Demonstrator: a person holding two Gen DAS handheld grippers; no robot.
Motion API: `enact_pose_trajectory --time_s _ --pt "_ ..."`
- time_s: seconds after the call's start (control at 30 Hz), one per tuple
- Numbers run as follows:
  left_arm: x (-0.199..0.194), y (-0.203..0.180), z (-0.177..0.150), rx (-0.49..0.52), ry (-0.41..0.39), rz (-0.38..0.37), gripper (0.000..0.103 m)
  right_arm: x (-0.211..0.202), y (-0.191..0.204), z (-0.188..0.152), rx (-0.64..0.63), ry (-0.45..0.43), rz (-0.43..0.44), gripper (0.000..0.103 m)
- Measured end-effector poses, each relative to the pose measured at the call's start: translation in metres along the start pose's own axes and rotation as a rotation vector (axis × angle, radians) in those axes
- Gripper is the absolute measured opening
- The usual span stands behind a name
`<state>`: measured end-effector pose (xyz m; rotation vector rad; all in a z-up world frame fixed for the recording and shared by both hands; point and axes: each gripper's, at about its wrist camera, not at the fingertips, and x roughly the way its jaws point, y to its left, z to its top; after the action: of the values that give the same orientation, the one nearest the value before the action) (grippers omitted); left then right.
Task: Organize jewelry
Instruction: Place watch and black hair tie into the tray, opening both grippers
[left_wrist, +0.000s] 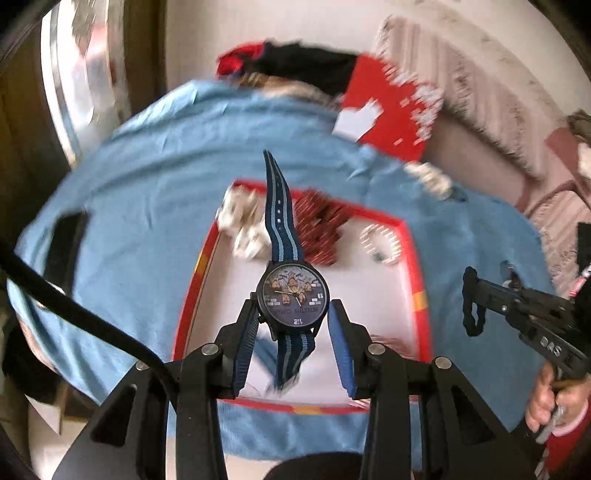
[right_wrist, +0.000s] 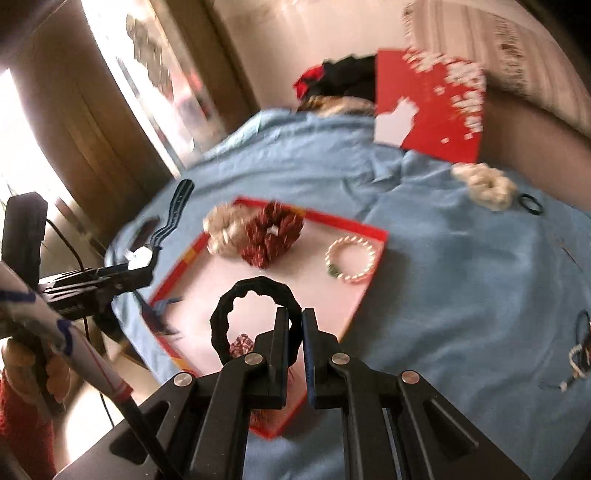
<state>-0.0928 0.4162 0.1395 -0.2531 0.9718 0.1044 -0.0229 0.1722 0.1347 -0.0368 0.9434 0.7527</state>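
Observation:
My left gripper (left_wrist: 295, 314) is shut on a watch (left_wrist: 295, 293) with a cartoon dial and a blue striped strap, its pads pressing the case from both sides. It hangs above a red-rimmed tray (left_wrist: 413, 258) with a white floor. The tray holds a white scrunchie (left_wrist: 242, 225), a red scrunchie (left_wrist: 321, 229) and a pearl bracelet (left_wrist: 380, 240). My right gripper (right_wrist: 295, 317) is shut on a black scrunchie (right_wrist: 255, 317) over the tray (right_wrist: 236, 280). The left gripper (right_wrist: 149, 260) with the watch (right_wrist: 173, 218) shows at the left of that view.
A blue cloth (right_wrist: 443, 258) covers the surface. On it lie a cream scrunchie (right_wrist: 484, 184), a black hair tie (right_wrist: 530, 203) and some beaded pieces (right_wrist: 578, 354) at the right edge. A red box lid (right_wrist: 428, 107) stands at the back. A person's hand (left_wrist: 543, 402) grips the right tool.

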Motion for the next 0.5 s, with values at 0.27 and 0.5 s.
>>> enact_pose_trajectory --time_s 0.27,0.5 --pt "0.072 0.026 -0.004 -0.087 0.092 -0.014 0.037 0.084 0.014 0.005 -0.057 0.129 -0.082 0.008" --pt "0.088 0.024 -0.002 -0.078 0.102 0.006 0.037 0.12 0.013 0.001 -0.059 0.183 -0.099 0.008"
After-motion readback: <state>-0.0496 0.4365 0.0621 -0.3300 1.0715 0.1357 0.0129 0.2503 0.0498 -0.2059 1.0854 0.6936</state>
